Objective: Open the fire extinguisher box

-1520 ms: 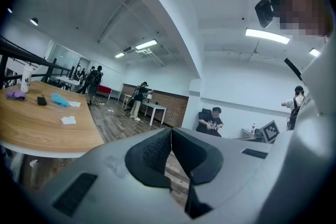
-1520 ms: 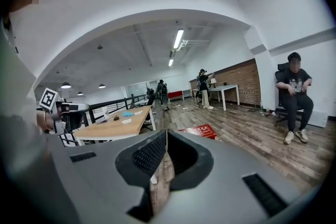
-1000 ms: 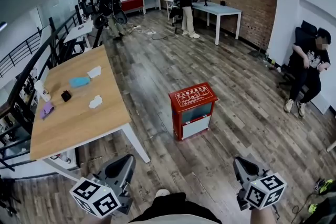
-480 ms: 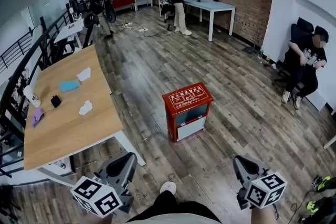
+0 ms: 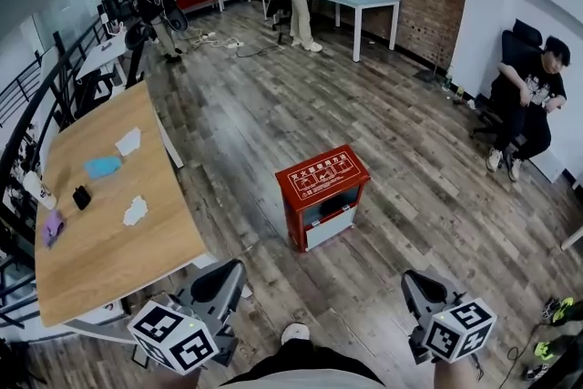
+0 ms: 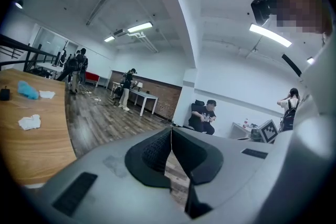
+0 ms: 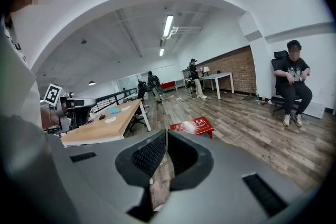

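Observation:
A red fire extinguisher box [image 5: 322,194] stands on the wooden floor ahead of me, lid down, with a window in its front. It also shows in the right gripper view as a red box [image 7: 192,126] beyond the jaws. My left gripper [image 5: 232,271] hangs at the lower left, well short of the box, jaw tips touching with nothing between them [image 6: 170,131]. My right gripper [image 5: 412,281] hangs at the lower right, also far from the box, shut and empty [image 7: 166,135].
A long wooden table [image 5: 100,232] with small items stands to my left, close by the left gripper. A white desk [image 5: 351,0] with a standing person is at the far wall. A person sits in a chair [image 5: 521,105] at the right. My shoe [image 5: 293,332] shows below.
I have walked forward: the red box and the table have drawn nearer and slid down in the head view. Both grippers stay shut at the bottom of the frame.

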The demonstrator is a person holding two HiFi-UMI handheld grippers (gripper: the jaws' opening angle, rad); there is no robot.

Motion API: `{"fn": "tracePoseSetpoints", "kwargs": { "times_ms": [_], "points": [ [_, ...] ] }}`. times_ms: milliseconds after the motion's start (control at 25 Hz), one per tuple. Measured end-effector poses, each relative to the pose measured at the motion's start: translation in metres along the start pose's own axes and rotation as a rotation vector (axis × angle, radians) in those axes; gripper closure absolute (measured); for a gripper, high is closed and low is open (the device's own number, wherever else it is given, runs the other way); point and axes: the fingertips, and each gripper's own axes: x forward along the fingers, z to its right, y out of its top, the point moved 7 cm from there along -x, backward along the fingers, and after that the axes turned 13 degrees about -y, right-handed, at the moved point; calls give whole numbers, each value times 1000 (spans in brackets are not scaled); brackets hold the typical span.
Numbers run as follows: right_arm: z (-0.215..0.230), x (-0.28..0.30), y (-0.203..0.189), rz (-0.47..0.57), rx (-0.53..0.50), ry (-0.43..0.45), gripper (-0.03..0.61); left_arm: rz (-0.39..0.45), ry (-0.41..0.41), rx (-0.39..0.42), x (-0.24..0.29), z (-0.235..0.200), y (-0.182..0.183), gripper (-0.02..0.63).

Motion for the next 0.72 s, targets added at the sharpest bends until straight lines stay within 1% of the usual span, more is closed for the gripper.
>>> {"fn": "tracePoseSetpoints", "kwargs": {
  "times_ms": [200,360,520,720],
  "points": [
    [-6,31,14,-13,19,-7,565,-23,-26,-2,20,-27,13,603],
    [-18,56,24,-23,16,-1,565,-34,-24,-8,23,-53,22,603],
    [-26,77,37,-28,14,-4,565,-30,-14,-19,26,-78,33,603],
    [-37,105,59,-10,10,-1,565,-31,-41,-20,39,-103,46,603]
  ]
}}
